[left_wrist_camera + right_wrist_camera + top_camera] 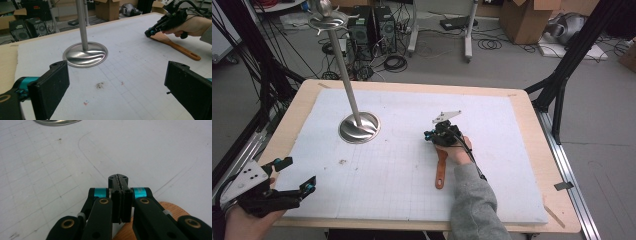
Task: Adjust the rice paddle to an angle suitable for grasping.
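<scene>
While the right gripper (435, 134) hovered shut and empty over it, the spatula (441, 167) looked light, stiff wood; grab the handle.

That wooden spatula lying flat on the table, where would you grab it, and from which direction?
Probably the long narrow handle of the wooden spatula, from straight above, fingers either side of its width. It lies flat on the white mat, so only its thin edges offer a pinch. The right gripper, shut, sits over the blade end; the handle stretches free towards the person.
</scene>
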`<control>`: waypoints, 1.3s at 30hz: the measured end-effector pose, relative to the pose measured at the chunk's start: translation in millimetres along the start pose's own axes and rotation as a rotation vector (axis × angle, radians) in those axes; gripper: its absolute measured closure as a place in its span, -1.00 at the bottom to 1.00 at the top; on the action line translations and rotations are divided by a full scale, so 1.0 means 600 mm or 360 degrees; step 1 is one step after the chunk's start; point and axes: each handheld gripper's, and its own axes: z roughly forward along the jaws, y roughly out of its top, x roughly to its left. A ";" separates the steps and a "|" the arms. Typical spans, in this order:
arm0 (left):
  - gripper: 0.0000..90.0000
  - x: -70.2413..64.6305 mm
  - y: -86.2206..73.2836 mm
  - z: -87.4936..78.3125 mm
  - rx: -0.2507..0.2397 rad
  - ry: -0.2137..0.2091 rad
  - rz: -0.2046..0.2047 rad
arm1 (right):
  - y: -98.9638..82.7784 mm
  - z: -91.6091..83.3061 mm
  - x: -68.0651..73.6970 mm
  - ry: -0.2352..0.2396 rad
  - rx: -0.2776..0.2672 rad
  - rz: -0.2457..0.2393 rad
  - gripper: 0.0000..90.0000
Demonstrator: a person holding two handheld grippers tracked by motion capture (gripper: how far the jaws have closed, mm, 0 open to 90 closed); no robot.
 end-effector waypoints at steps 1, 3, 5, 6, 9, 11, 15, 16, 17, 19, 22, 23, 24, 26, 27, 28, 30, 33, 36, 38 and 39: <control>-0.86 0.000 0.000 0.000 0.0000 0.0000 0.0000 | 0.000 0.000 0.000 0.0000 0.0000 0.0000 1.00; -0.86 0.002 -0.004 -0.007 0.0004 0.0016 -0.0006 | 0.002 0.006 -0.001 -0.0048 0.0024 -0.0012 1.00; -0.86 0.003 -0.007 -0.011 0.0010 0.0028 -0.0012 | 0.004 0.010 -0.002 -0.0070 0.0047 -0.0021 1.00; -0.86 0.003 -0.009 -0.013 0.0015 0.0035 -0.0016 | 0.005 0.012 -0.003 -0.0084 0.0060 -0.0028 1.00; -0.86 0.004 -0.011 -0.018 0.0022 0.0045 -0.0016 | 0.007 0.016 -0.003 -0.0083 0.0067 -0.0019 1.00; -0.86 0.004 -0.013 -0.024 0.0023 0.0060 -0.0017 | 0.011 0.021 -0.001 -0.0097 0.0074 -0.0046 1.00; -0.83 0.003 -0.012 -0.033 -0.0014 0.0084 -0.0012 | 0.012 0.027 0.002 -0.0114 0.0139 -0.0088 1.00; -0.83 0.003 -0.011 -0.033 -0.0019 0.0083 -0.0012 | 0.011 0.027 0.000 -0.0116 0.0133 -0.0083 1.00; -0.83 0.003 -0.011 -0.033 -0.0016 0.0074 -0.0010 | 0.011 0.026 0.000 -0.0128 0.0142 -0.0084 1.00; -0.83 0.002 -0.011 -0.030 -0.0007 0.0067 -0.0006 | 0.011 0.025 -0.001 -0.0137 0.0147 -0.0080 1.00; -0.83 0.003 -0.011 -0.025 0.0002 0.0065 -0.0003 | 0.009 0.025 -0.003 -0.0141 0.0141 -0.0078 1.00; -0.83 0.004 -0.011 -0.024 0.0003 0.0062 -0.0002 | 0.009 0.024 -0.003 -0.0145 0.0144 -0.0075 1.00; -0.83 0.004 -0.010 -0.020 0.0001 0.0054 -0.0007 | 0.008 0.022 -0.002 -0.0164 0.0155 -0.0076 1.00; -0.83 0.004 -0.010 -0.019 0.0005 0.0048 -0.0002 | 0.008 0.021 -0.002 -0.0167 0.0159 -0.0078 1.00; -0.83 0.004 -0.009 -0.014 0.0007 0.0037 -0.0001 | 0.005 0.017 -0.003 -0.0171 0.0161 -0.0072 1.00; -0.83 0.004 -0.009 -0.014 0.0007 0.0037 -0.0001 | 0.005 0.017 -0.003 -0.0171 0.0161 -0.0072 1.00; -0.83 0.003 -0.008 -0.009 0.0009 0.0025 0.0004 | 0.000 0.012 -0.008 -0.0160 0.0152 -0.0045 1.00; -0.83 0.003 -0.006 -0.005 0.0008 0.0017 0.0008 | -0.005 0.005 -0.012 -0.0177 0.0154 -0.0035 1.00; -0.83 0.008 -0.002 -0.004 -0.0014 0.0012 0.0002 | -0.012 -0.003 -0.015 -0.0189 0.0154 -0.0019 1.00; -0.83 0.012 0.000 -0.002 -0.0024 0.0012 -0.0004 | -0.016 -0.008 -0.017 -0.0189 0.0153 -0.0015 1.00; -0.83 0.012 0.000 -0.002 -0.0024 0.0012 -0.0004 | -0.016 -0.008 -0.017 -0.0189 0.0153 -0.0015 1.00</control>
